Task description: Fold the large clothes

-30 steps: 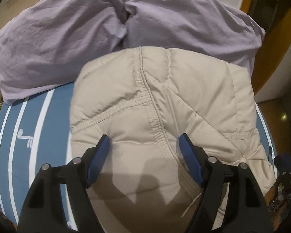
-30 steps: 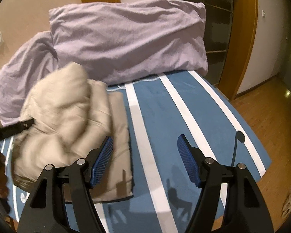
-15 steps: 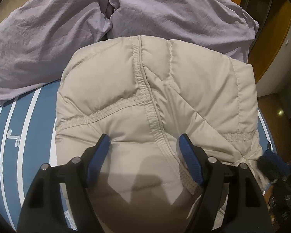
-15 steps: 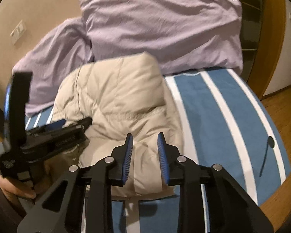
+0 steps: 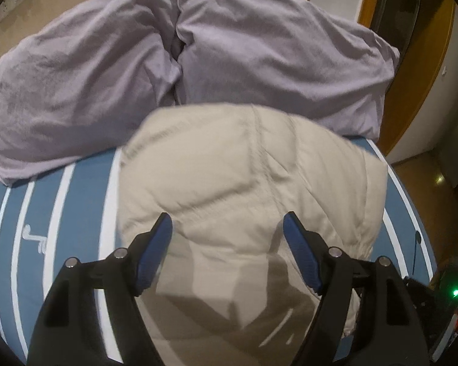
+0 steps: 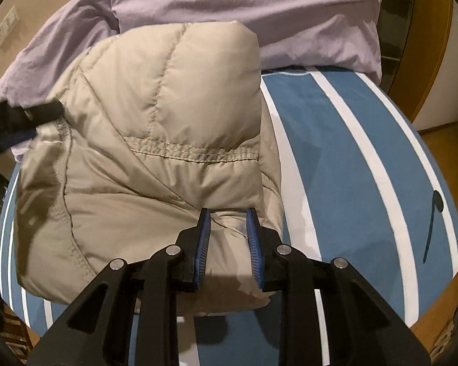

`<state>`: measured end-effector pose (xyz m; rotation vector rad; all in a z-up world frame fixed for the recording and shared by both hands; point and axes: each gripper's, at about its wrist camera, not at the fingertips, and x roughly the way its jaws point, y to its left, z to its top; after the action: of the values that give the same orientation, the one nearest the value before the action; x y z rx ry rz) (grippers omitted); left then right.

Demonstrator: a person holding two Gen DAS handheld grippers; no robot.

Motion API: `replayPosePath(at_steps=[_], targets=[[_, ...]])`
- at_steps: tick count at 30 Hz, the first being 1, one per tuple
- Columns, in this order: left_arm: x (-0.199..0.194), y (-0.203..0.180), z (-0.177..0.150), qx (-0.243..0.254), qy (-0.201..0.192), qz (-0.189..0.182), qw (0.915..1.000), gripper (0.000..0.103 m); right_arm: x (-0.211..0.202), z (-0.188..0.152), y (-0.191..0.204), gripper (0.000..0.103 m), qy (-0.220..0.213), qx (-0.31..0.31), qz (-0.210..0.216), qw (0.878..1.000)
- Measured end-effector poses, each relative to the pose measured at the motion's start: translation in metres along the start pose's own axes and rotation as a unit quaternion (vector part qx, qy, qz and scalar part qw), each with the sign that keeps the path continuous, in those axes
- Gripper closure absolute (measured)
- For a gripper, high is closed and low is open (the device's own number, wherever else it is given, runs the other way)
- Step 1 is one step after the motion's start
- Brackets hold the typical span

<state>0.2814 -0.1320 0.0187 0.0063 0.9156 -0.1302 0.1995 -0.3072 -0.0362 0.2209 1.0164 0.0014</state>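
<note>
My right gripper (image 6: pixel 228 244) pinched a fold of the beige puffer jacket (image 6: pixel 155 152) low in the frame's centre, jaws nearly together; my left gripper (image 5: pixel 228 250) hung spread wide over it (touching nothing), the jacket bundled on the striped bed (image 6: pixel 351 158)

1 beige jacket (image 5: pixel 247 189) lies on 1 bed (image 5: pixel 61 213). 2 lilac pillows sit behind it: 1 left (image 5: pixel 76 91), 1 right (image 5: pixel 274 61). 2 grippers show: 1 left (image 5: pixel 228 228), 1 right (image 6: pixel 228 219).
</note>
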Motion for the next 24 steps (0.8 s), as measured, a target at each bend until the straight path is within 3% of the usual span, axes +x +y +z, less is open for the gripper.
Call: replayPosePath(at_steps=[8, 17, 22, 24], targets=[[0.006, 0.021, 0.012, -0.002, -0.014, 0.039, 0.9991, 0.028, 0.013, -0.003, -0.001, 0.077, 0.005, 0.007, -0.001, 1.0], [0.031, 0.022, -0.004, -0.014, -0.011, 0.05, 0.9986, 0.025, 0.011, -0.004, 0.001, 0.076, -0.005, 0.009, -0.013, 1.0], [0.042, 0.018, -0.01, -0.001, -0.017, 0.069, 0.9975, 0.025, 0.003, -0.003, -0.002, 0.06, -0.013, 0.021, -0.029, 0.999], [0.046, 0.019, -0.012, 0.0, -0.015, 0.071, 0.9974, 0.025, -0.007, 0.004, -0.006, 0.06, -0.024, 0.031, -0.027, 0.999]])
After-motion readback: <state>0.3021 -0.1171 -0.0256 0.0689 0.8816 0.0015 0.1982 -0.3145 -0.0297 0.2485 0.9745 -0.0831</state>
